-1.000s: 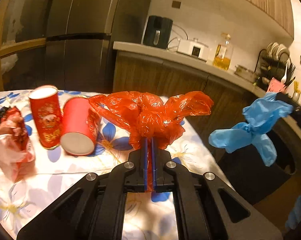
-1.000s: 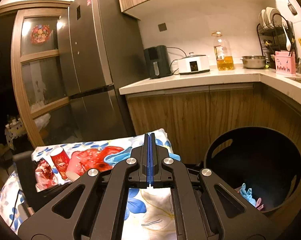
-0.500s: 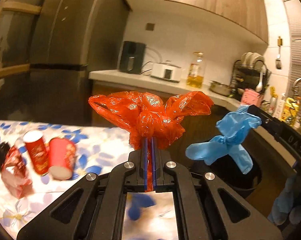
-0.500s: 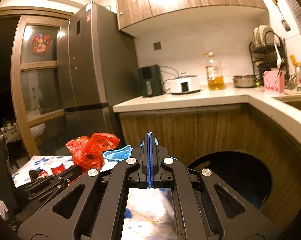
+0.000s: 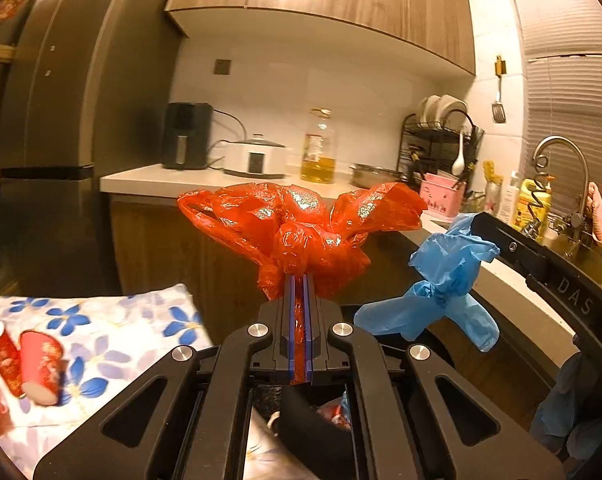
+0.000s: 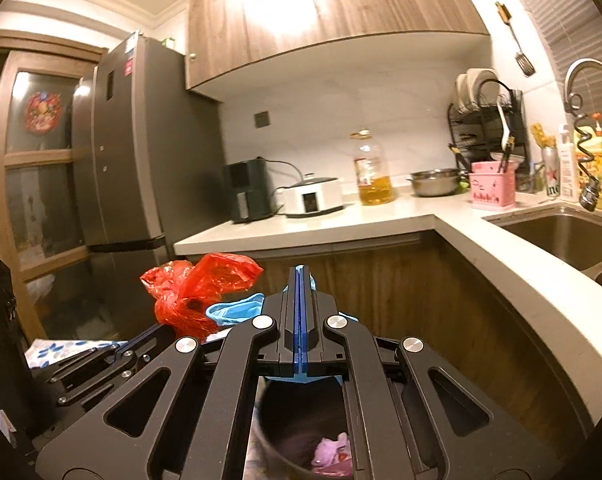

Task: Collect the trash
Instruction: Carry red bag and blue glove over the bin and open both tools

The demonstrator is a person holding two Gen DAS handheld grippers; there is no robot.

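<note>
Left wrist view
- Left gripper (image 5: 299, 292): you hold it clamped on the red bag (image 5: 301, 236); the jaws are together with a strip of red film between the pads.
- Red bag: it fans out above the fingertips, in front of the counter (image 5: 161, 176) edge.
- Right gripper (image 5: 483, 220): it comes in from the right of the red bag, and its tip is pinched on the blue glove (image 5: 445, 280).
- Blue glove: it hangs crumpled just right of the red bag, apart from it.
- Bin (image 5: 301, 412): dark, low behind your gripper frame, under the red bag; some red and blue trash shows inside.
- Cups (image 5: 21, 360): two red ones, well left of the red bag, on the floral cloth (image 5: 113, 332); one is lying on its side.

Right wrist view
- Right gripper (image 6: 299, 276): your jaws are pressed together on the blue glove (image 6: 237, 310); blue film shows at the tip and on the left of the fingers.
- Left gripper (image 6: 161, 326): it is left of your right gripper and carries the red bag (image 6: 199, 290).
- Red bag: just left of the blue glove, near it; I cannot tell if they touch.
- Bin (image 6: 297, 420): directly below the right gripper, seen through its frame; a pink thing (image 6: 333, 456) lies at the bottom.
- Counter (image 6: 341, 224): behind both grippers, with the sink (image 6: 561, 236) at the right.
</note>
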